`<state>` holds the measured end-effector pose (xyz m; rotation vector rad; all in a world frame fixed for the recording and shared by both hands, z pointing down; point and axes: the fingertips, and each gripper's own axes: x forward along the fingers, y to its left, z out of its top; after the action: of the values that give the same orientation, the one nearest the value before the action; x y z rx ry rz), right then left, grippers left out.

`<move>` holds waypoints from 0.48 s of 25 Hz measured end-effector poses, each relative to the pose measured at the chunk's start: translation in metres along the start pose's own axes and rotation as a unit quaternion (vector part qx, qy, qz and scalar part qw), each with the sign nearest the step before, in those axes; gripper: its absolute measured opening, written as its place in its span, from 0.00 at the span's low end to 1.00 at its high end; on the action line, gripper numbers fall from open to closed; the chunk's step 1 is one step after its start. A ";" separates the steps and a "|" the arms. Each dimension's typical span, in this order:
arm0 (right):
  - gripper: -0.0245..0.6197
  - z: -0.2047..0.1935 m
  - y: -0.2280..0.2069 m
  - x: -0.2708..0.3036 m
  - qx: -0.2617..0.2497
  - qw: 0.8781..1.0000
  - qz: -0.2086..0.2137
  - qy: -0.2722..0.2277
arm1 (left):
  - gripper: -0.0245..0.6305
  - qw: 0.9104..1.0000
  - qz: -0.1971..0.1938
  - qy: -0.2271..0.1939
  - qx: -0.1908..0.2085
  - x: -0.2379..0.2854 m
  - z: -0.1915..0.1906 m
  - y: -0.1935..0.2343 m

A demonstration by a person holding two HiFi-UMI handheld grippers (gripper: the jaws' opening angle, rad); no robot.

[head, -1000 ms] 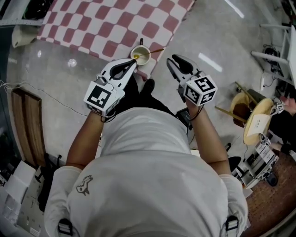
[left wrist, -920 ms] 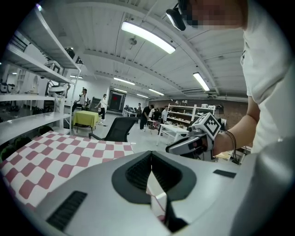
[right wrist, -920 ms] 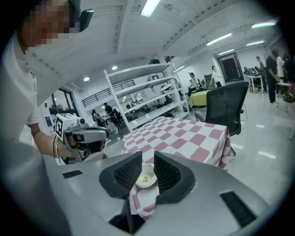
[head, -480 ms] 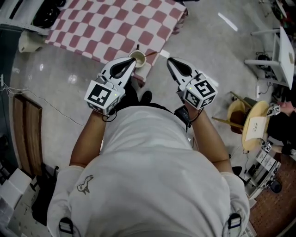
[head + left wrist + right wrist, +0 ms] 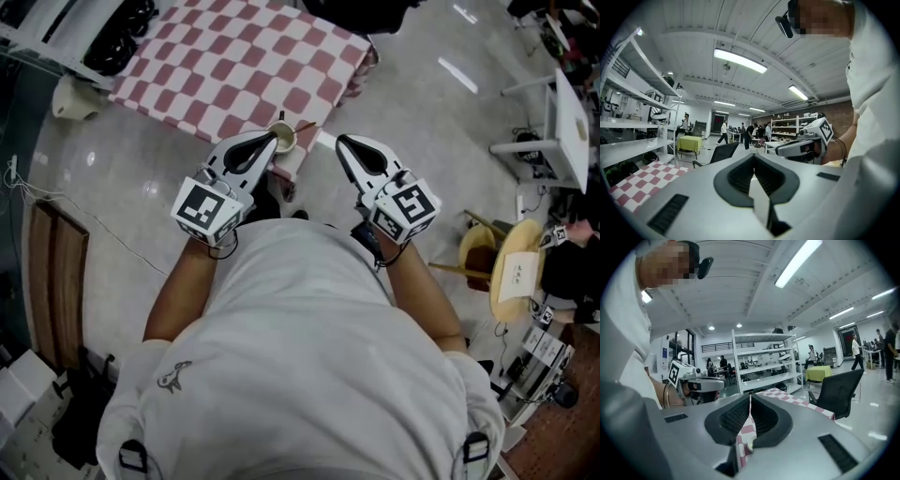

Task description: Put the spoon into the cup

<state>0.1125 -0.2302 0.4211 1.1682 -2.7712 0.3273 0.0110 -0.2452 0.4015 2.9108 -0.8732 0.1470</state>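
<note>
A small cream cup (image 5: 281, 138) stands at the near edge of the red-and-white checkered tablecloth (image 5: 234, 66). The spoon (image 5: 304, 127) rests in it, handle sticking out to the right. My left gripper (image 5: 273, 140) is held up in front of my chest, shut and empty, its tip just left of the cup in the head view. My right gripper (image 5: 340, 142) is likewise shut and empty, to the right of the cup. In the left gripper view the left gripper (image 5: 753, 158) points out across the room. In the right gripper view a bit of the cup's rim (image 5: 749, 443) shows through the gap below the right gripper (image 5: 750, 398).
A wooden board (image 5: 56, 281) lies on the floor at the left. Round wooden stools (image 5: 511, 258) and a white table (image 5: 567, 117) stand at the right. Shelving (image 5: 764, 362), a black office chair (image 5: 841, 390) and several distant people fill the room.
The view has drawn back from the table, so the cup and cloth sit farther up the frame. Both grippers stay shut and raised; the spoon remains in the cup.
</note>
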 end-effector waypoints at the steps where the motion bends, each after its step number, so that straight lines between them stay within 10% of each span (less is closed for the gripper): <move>1: 0.10 0.002 0.003 -0.001 -0.001 1.000 0.000 -0.003 | 0.06 1.000 0.001 -0.001 0.001 -0.002 0.001 0.000; 12: 0.10 0.011 0.006 -0.010 0.001 1.000 -0.006 -0.018 | 0.06 1.000 0.001 0.001 0.016 -0.005 0.009 -0.003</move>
<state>0.1152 -0.2221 0.4072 1.2009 -2.7940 0.3103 0.0092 -0.2413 0.3922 2.9391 -0.8831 0.1656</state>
